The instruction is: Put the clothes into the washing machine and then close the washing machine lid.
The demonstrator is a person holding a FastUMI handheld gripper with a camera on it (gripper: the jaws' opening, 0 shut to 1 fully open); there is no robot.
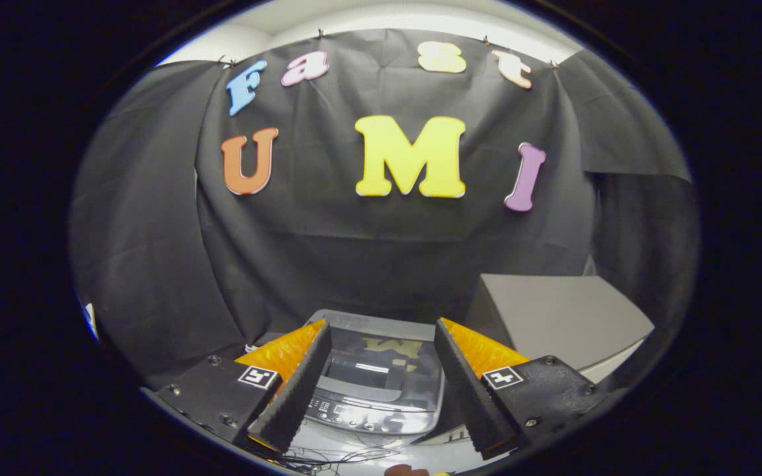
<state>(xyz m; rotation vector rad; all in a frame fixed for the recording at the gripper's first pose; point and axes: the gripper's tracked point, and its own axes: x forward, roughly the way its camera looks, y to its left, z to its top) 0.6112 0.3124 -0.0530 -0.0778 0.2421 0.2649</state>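
A small grey washing machine [374,377] stands against the black cloth wall, seen between my two fingers and a little beyond them. Its glossy dark lid [381,360] lies flat and closed over the tub, with a control panel [348,411] along the near edge. My gripper [381,327] is held above and in front of the machine, open, with nothing between its fingers. A scrap of reddish-brown material [402,470] peeks out below the fingers; I cannot tell what it is.
A grey box-like unit [563,317] stands just right of the washing machine, beyond the right finger. Thin dark cables [328,456] lie on the pale surface in front of the machine. The black cloth wall closes off the back and both sides.
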